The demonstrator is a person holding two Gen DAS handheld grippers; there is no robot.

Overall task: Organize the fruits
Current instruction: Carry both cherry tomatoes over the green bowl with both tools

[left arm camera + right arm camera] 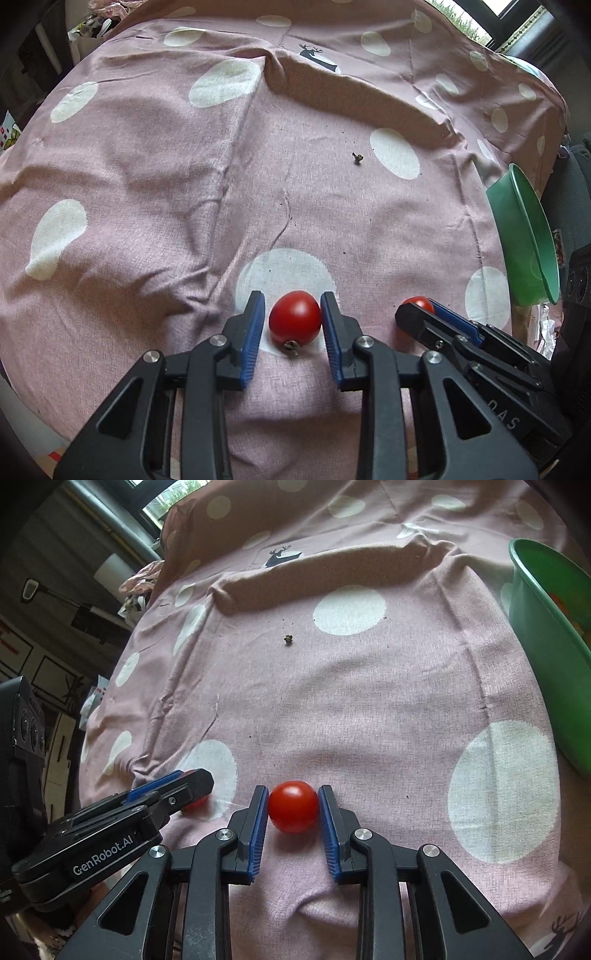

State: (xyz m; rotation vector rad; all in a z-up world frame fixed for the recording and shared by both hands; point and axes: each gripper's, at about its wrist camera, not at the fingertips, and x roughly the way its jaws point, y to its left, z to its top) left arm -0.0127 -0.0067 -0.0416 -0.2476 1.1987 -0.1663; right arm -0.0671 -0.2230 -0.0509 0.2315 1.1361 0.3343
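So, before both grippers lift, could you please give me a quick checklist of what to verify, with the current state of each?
1. Left gripper around its tomato: ok, one between the pads.
2. Left pads pressing both sides: cannot tell; one pad touches, a thin gap shows at the other.
3. Right gripper clamped on the second tomato: ok, both pads touch it.
4. Green bowl reachable: ok, it sits on the right edge of the cloth.
5. Path to the bowl: ok, only a small dried stem bit lies on the cloth.
6. Room in the bowl: cannot tell, its inside barely shows.
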